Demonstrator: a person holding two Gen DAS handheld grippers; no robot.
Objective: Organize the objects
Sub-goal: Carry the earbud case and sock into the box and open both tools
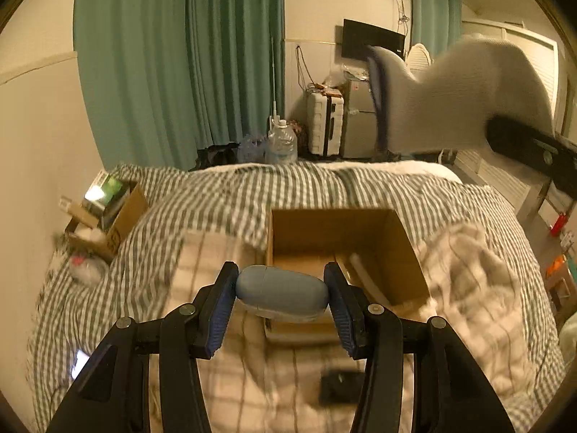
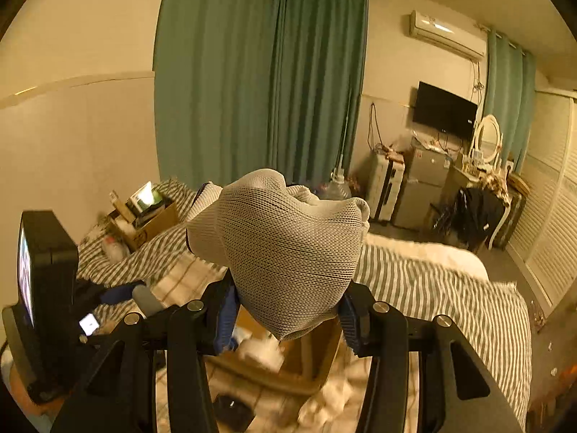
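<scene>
My left gripper (image 1: 281,294) is shut on a grey-blue oval case (image 1: 282,290) and holds it above the near edge of an open cardboard box (image 1: 389,238) on the bed. My right gripper (image 2: 288,310) is shut on a bunched grey knitted cloth (image 2: 288,252), held high above the same box (image 2: 324,357). In the left wrist view the cloth (image 1: 465,93) and the right gripper's black body (image 1: 533,151) hang at the upper right. The left gripper's body (image 2: 43,288) shows at the left of the right wrist view.
The bed has a grey-striped duvet (image 1: 223,198) and a checked white blanket (image 1: 468,274). A black flat item (image 1: 340,386) lies near me. A second cardboard box (image 1: 115,213) with clutter stands at the left. A water jug (image 1: 282,142), suitcase and fridge stand beyond.
</scene>
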